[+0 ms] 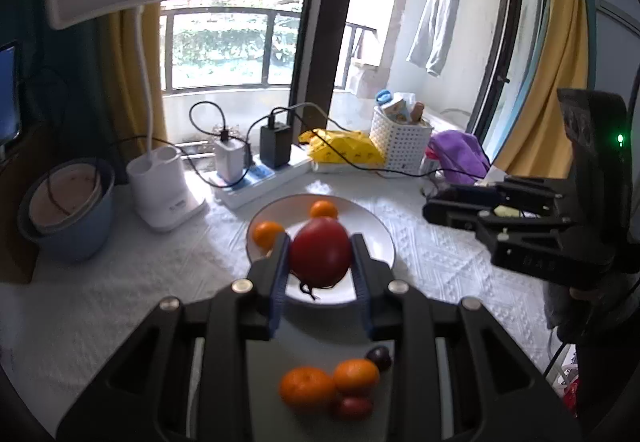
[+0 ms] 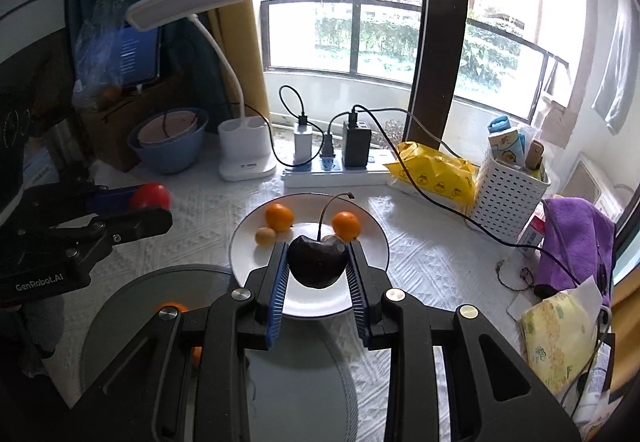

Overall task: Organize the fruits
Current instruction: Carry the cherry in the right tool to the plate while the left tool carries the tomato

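My left gripper (image 1: 320, 256) is shut on a red tomato (image 1: 320, 256) and holds it above the near edge of a white plate (image 1: 376, 234). Two small oranges (image 1: 324, 209) lie on the plate's far side. My right gripper (image 2: 318, 260) is shut on a dark cherry (image 2: 318, 260) with a long stem, over the same white plate (image 2: 372, 266). That plate also holds two oranges (image 2: 279, 217) and a small pale fruit (image 2: 265, 236). Below my left gripper a grey plate (image 1: 264, 370) holds two oranges (image 1: 307, 388), a dark cherry (image 1: 378, 358) and a red fruit (image 1: 354, 406).
A white desk lamp (image 1: 160, 185), blue bowls (image 1: 68, 209), a power strip with chargers (image 1: 260, 177), a yellow bag (image 1: 344, 151), a white basket (image 1: 400, 141) and a purple cloth (image 1: 460, 153) stand along the back. A tissue pack (image 2: 560, 338) lies at the right.
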{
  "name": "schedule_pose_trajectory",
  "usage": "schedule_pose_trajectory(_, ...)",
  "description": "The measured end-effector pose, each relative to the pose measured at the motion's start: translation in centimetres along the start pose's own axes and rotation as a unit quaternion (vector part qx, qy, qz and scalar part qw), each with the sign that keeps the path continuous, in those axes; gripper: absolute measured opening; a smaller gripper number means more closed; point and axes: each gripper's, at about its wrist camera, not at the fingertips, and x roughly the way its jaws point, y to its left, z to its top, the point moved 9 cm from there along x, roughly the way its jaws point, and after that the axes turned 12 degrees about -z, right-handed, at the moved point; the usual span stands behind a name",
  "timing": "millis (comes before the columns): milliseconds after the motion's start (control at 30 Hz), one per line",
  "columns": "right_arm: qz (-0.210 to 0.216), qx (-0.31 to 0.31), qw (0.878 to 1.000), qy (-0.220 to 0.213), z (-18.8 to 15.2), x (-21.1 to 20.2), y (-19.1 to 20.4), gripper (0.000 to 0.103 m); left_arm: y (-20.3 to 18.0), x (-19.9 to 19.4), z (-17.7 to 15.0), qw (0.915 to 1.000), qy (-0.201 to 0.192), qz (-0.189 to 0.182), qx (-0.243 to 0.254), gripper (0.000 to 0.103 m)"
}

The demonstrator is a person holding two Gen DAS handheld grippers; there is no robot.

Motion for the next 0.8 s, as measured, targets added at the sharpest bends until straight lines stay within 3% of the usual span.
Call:
schedule_pose_trajectory(333,-0.024,0.005,1.0,0.012,0.7,4.1,-2.3,0.031,1.3,4.5,2.1,0.9995,0.016,-0.011,0.024,0.031)
schedule_pose_trajectory(800,-0.011,0.018,0.998,0.057,-0.9,10.5,-2.6,0.031,3.9,11.5,0.9,0.9977,0.065,-0.02,0.002,0.031)
